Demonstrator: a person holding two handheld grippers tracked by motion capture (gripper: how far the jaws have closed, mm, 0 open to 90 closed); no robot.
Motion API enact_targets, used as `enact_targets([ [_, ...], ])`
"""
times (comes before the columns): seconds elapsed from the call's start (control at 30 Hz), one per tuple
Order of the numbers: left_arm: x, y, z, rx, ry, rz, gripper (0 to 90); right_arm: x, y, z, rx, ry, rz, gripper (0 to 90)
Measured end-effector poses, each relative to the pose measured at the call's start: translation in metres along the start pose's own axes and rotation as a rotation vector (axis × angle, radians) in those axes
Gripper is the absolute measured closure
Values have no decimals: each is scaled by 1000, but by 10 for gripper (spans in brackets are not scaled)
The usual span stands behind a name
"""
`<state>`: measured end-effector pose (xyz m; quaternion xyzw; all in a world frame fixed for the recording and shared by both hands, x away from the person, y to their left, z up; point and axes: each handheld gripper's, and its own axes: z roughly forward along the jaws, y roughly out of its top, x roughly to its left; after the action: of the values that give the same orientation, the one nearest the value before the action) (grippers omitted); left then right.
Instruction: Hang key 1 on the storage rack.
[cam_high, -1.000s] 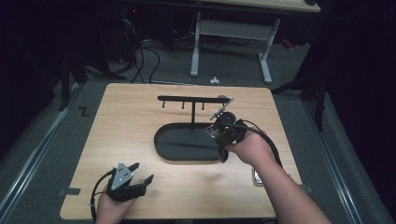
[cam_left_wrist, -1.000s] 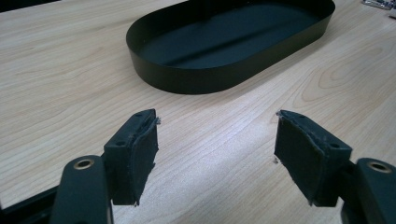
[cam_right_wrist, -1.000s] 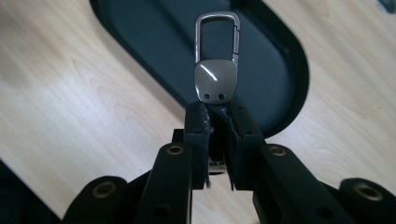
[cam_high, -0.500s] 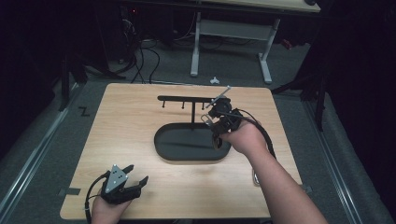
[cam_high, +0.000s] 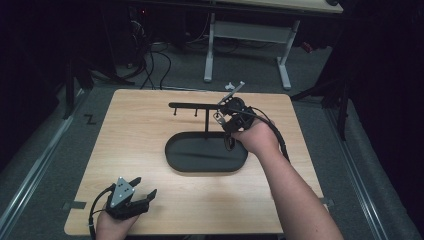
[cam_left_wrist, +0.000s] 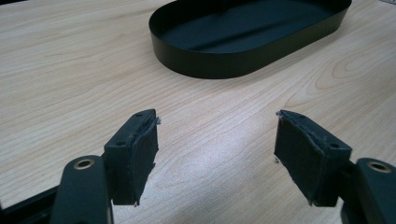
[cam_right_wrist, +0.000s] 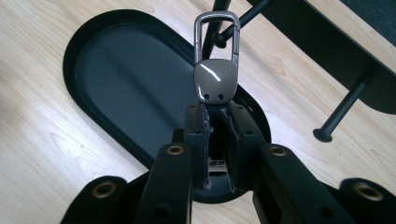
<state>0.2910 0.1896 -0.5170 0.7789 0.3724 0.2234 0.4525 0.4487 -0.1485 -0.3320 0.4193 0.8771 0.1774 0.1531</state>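
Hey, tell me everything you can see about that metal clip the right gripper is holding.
The clip is a small keychain-type piece in shiny grey-brown metal: a rounded plate with two small holes and a rectangular wire loop at the far end. The right gripper is shut on its near end, so that end is hidden between the pads. It sticks straight out from the jaws, held in the air above the black oval tray, close to a peg of the black stand.

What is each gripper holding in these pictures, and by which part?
The right gripper pinches a metal key-ring clasp by its lower end, loop forward. The left gripper holds nothing.
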Motion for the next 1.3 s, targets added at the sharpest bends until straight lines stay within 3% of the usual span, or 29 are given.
enact_targets([
  [0.2, -2, 0, 1, 3, -8, 6, 304, -3, 2, 8, 12, 0, 26, 804],
  [0.5, -3, 0, 1, 3, -15, 9, 303, -6, 4, 20, 14, -4, 27, 803],
  [0.83, -4, 0, 3, 11, -29, 14, 303, -8, 11, 32, 3, -35, 62, 800],
  [1.1, -4, 0, 3, 8, -33, 10, 302, -6, 14, 41, 22, -39, 54, 797],
  [1.3, -4, 0, 4, 13, -39, 14, 303, -5, 14, 43, 7, -46, 56, 760],
])
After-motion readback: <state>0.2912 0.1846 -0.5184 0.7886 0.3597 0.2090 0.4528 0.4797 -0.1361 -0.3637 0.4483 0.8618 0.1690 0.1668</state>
